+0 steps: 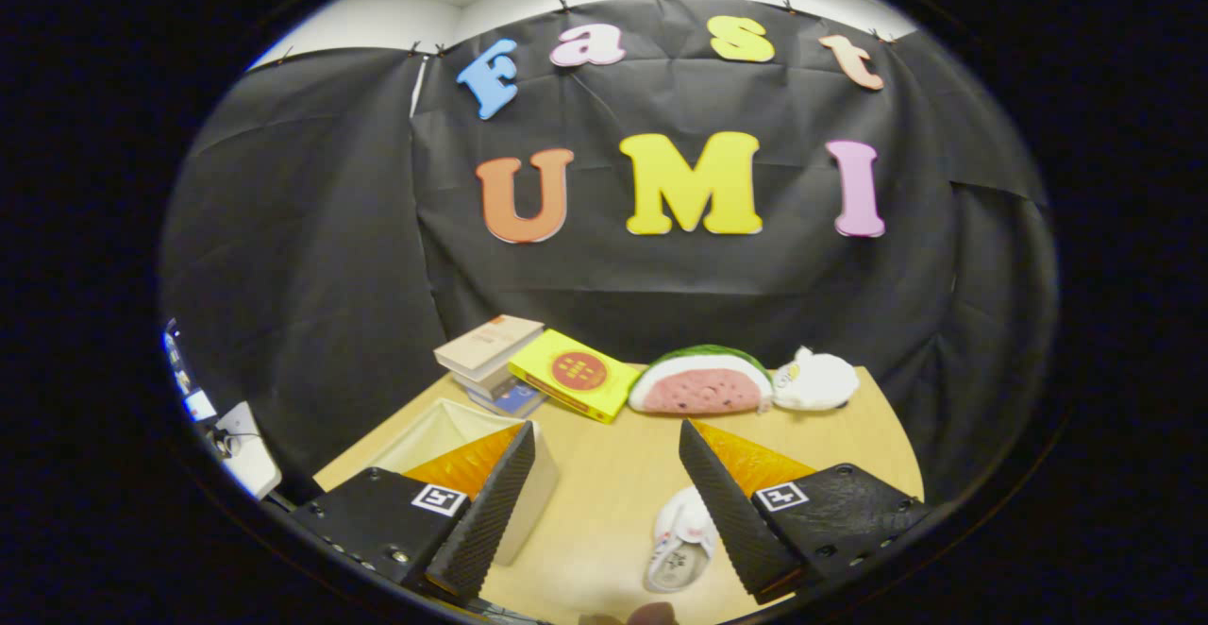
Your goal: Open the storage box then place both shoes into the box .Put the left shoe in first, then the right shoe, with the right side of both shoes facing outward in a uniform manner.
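Observation:
My gripper (pixel 607 441) hangs above the wooden table (pixel 623 502) with its fingers spread wide and nothing between them. A translucent storage box (pixel 444 431) stands on the table behind the left finger (pixel 491 502), which hides much of it; its top looks open. A small white shoe (pixel 681 540) lies on the table beside the inner face of the right finger (pixel 727 502), sole side partly up, partly hidden by that finger.
At the table's back stand a stack of books (pixel 491 356), a yellow box (pixel 574 375), a watermelon-slice plush (pixel 703 381) and a white plush (pixel 816 380). A white device (pixel 247 446) sits off the table's left edge. Black cloth walls close in behind.

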A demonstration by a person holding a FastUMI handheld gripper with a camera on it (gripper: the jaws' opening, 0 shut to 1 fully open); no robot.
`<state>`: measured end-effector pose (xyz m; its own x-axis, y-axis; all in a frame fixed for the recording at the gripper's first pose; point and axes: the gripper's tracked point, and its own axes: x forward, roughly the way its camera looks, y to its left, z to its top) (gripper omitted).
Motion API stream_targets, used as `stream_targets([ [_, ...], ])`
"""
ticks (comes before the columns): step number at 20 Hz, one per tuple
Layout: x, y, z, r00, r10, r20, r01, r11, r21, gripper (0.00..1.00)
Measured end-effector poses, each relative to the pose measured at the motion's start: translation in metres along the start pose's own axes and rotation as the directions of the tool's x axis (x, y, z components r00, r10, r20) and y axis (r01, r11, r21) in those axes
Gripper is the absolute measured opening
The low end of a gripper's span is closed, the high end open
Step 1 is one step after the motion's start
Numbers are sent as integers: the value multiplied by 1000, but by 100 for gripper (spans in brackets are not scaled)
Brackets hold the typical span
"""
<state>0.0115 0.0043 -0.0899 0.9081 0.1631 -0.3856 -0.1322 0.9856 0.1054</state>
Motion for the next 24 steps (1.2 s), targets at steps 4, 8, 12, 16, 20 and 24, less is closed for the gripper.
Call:
stream_targets([
  [4, -1, -80, -66, 990, -91, -110, 98, 993, 61, 95],
  [8, 19, -109, -152, 963, -83, -257, 112, 988, 102, 95],
  [12, 57, -107, -219, 928, -35, -371, 79, 991, 105, 95],
  [16, 92, -105, -243, 910, 10, -414, 45, 991, 124, 95],
  [20, 124, -96, -252, 898, 39, -438, 22, 991, 133, 86],
  [24, 133, -94, -260, 880, 40, -473, 54, 982, 184, 40],
])
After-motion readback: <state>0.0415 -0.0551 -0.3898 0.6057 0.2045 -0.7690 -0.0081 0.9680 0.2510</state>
